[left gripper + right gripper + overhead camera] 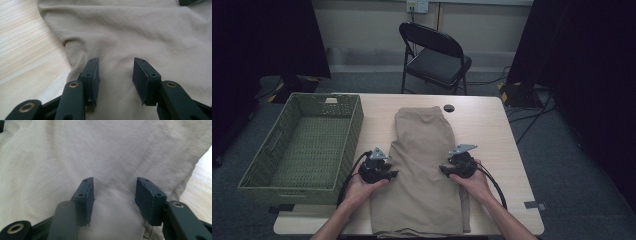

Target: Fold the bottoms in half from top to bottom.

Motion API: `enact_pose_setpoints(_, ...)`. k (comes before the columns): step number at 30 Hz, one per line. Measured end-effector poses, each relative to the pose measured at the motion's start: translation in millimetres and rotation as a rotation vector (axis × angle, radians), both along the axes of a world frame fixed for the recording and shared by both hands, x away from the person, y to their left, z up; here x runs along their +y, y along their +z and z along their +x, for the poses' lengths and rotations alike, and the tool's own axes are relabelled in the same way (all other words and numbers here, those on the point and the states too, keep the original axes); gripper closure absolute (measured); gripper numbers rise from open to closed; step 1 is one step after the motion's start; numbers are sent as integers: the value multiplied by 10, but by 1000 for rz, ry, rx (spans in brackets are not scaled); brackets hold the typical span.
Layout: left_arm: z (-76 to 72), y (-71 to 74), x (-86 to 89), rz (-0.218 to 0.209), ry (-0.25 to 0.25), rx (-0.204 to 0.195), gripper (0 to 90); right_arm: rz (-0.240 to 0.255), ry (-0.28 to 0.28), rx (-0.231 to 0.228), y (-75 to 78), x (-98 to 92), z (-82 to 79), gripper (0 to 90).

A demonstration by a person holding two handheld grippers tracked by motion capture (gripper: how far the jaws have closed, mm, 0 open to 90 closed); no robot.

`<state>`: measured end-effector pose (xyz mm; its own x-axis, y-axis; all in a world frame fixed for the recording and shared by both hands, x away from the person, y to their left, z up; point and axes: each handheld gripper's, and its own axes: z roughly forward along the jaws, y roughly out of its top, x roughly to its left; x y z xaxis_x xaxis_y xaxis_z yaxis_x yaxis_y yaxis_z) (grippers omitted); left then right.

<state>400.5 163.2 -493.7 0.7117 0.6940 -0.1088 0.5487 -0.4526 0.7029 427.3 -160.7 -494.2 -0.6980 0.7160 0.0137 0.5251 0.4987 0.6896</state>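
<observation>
A beige folded garment (424, 150), which looks like trousers, lies lengthwise down the middle of the wooden table (492, 130). My left gripper (394, 174) rests on its left edge, jaws pointing inward. In the left gripper view the garment (140, 32) bulges slightly between the spread jaws of that gripper (115, 72), and the pads do not pinch it. My right gripper (443, 169) sits on the garment's right edge, facing the left one. In the right gripper view its jaws (113, 192) also stand apart over the cloth (107, 152), with a soft ridge between them.
A green woven basket (357, 125) stands on the table's left side, close to the garment. A black folding chair (437, 55) stands behind the table. A round black cable hole (448, 108) sits near the far edge. Bare wood shows to the garment's right.
</observation>
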Motion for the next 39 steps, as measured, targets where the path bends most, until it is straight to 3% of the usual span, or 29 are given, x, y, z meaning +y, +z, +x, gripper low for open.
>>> enact_pose_setpoints(5,-54,4,-57,4,-31,2,565,-5,8,34,26,-69,-30,489)
enact_pose_setpoints(7,-70,6,-81,5,-43,8,565,-5,17,25,20,-114,-70,489)
enact_pose_setpoints(10,-90,4,-121,-6,-45,14,560,-10,20,22,20,-172,-140,489)
enact_pose_setpoints(14,-104,7,-163,-6,-38,16,540,-9,9,54,43,-224,-188,491)
enact_pose_setpoints(19,-142,16,-180,1,-41,28,536,-21,14,33,33,-223,-228,489)
enact_pose_setpoints(28,-247,22,-230,-12,-44,45,546,-36,24,42,47,-242,-280,489)
enact_pose_setpoints(39,-333,40,-314,-10,-92,77,575,-37,59,50,54,-313,-394,489)
